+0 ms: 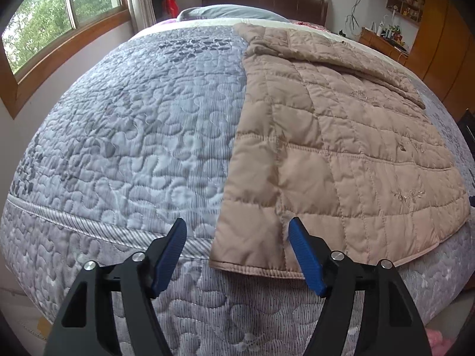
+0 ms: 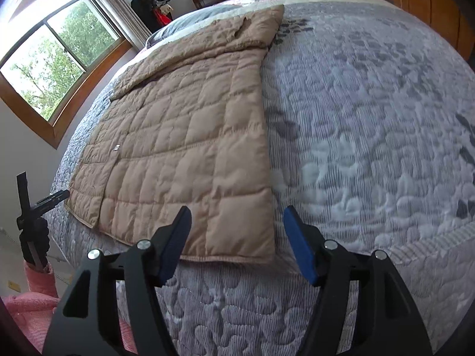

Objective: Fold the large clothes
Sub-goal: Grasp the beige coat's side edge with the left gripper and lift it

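Note:
A tan quilted jacket [image 1: 335, 148] lies flat on the bed, partly folded, its hem at the bed's near edge. It also shows in the right wrist view [image 2: 190, 136]. My left gripper [image 1: 237, 231] is open and empty, hovering just before the hem's left corner. My right gripper [image 2: 236, 216] is open and empty, just before the hem's right corner. A sleeve lies folded across the top of the jacket. The left gripper shows at the left edge of the right wrist view [image 2: 44, 201].
The bed carries a grey quilted bedspread [image 1: 133, 148] with a pillow [image 1: 225, 12] at the head. A window [image 1: 59, 17] is on the left wall, wooden cabinets [image 1: 439, 44] on the right. A pink sleeve [image 2: 35, 293] shows low left.

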Demonstrator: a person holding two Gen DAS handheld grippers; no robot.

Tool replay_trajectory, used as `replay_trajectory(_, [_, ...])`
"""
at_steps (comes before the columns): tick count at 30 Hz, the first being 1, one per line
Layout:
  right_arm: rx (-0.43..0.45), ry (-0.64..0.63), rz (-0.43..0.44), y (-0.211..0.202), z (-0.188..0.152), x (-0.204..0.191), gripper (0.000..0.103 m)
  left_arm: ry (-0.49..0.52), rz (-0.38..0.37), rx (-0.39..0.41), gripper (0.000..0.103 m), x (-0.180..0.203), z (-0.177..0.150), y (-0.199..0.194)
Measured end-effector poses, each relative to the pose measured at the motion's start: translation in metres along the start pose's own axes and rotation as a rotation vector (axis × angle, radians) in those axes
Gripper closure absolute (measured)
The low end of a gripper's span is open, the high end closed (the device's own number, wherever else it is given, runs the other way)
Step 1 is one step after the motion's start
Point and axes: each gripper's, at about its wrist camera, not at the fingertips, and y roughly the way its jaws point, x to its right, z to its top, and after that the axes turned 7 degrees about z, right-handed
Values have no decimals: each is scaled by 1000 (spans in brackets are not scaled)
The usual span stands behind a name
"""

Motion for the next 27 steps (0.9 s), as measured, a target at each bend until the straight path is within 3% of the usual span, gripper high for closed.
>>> replay_trajectory(6, [-38,7,23,17,0,2,41,-5,-43,-15,31,6,-3,8])
replay_trajectory(9, [-55,-7,10,27,2,-1,54,-8,-64,-25,35,8,-3,10])
replay_trajectory(11, [-55,-19,0,30,3,-4,73,-20,-77,-29,45,6,-3,11])
replay_trajectory(14, [-59,-26,22,31,5,-7,90,-20,-82,-20,72,6,-2,9])
replay_trajectory(16, [-53,-46,7,30,4,-12,92,-23,-111,-16,86,7,-2,6])
replay_trajectory(27, [28,-97,36,-15,-10,-26,93,-9,-137,110,90,-1,-19,-50])
